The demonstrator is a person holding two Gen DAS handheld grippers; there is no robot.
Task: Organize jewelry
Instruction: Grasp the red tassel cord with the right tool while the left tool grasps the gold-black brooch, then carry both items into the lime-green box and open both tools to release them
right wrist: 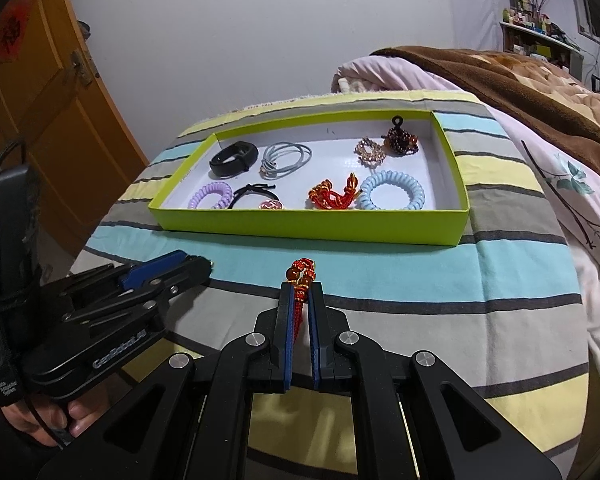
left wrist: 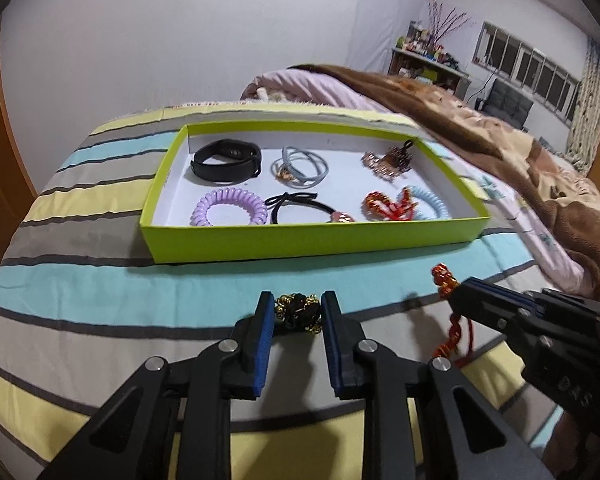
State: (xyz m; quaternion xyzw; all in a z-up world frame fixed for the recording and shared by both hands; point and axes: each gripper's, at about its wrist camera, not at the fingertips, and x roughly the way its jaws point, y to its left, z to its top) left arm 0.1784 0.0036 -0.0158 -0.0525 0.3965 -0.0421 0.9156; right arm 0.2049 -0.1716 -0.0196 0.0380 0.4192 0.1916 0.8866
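Observation:
A lime-green tray (left wrist: 260,240) (right wrist: 300,226) on the striped bedspread holds a black band (left wrist: 226,159), grey hair ties (left wrist: 300,164), a purple coil tie (left wrist: 230,210), a black bow tie (left wrist: 300,210), a red ornament (right wrist: 334,196), a blue coil tie (right wrist: 392,191) and beaded clips (right wrist: 400,141). My left gripper (left wrist: 297,314) is shut on a dark bead bracelet with gold beads (left wrist: 298,312), low over the bedspread in front of the tray. My right gripper (right wrist: 299,294) is shut on a red braided bracelet (right wrist: 300,280), also seen in the left wrist view (left wrist: 446,280).
The striped bedspread (left wrist: 100,292) covers the near bed. A brown blanket (left wrist: 480,120) and pink quilt (right wrist: 420,76) lie to the right. A wooden door (right wrist: 40,100) stands at the left. A cluttered shelf (left wrist: 428,56) is at the far wall.

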